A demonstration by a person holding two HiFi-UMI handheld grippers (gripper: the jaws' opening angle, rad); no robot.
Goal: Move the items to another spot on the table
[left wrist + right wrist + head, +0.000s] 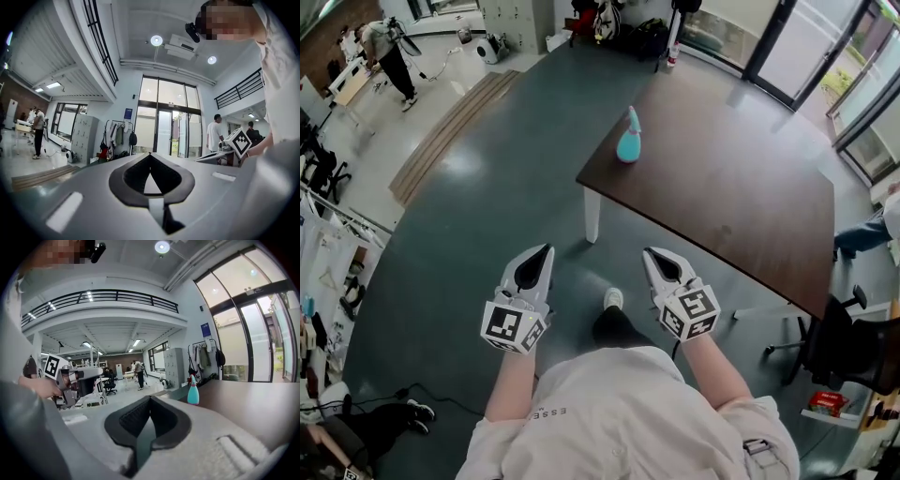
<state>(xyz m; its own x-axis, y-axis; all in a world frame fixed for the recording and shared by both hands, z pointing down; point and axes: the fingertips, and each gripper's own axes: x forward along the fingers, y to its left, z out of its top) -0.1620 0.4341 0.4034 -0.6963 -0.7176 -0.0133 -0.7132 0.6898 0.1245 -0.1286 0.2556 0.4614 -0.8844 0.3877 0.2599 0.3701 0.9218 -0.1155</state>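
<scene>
Here we are with both tools held out in front of the person, low over the grey floor (487, 197) and well clear of the table (741, 216), which fills the head view from 12 round to 3 o'clock. The left gripper (547, 249) sits at about 8 o'clock of centre with its jaws pressed together tip to tip and nothing between them. Its own view confirms that: the dark pads meet at a point, with glass doors (164, 131) behind at 12 o'clock and lockers (84, 138) off at 9. The right gripper (648, 251) is level with it at 4 o'clock, jaws likewise closed tight and empty. Between the two, at 6 o'clock of centre, the person's shoe (613, 298) is planted on the floor. Now the bottle (628, 137): teal, a spray type, it stands upright near the table's 10 o'clock corner, at 12 o'clock from the right gripper and 1 o'clock from the left, well apart from both. In the right gripper view it stands just to the 3 o'clock side of the jaw tips, far off on the tabletop. A chair (853, 342) sits by the table at 4 o'clock, and a bystander (389, 56) is far away at 10 o'clock.
</scene>
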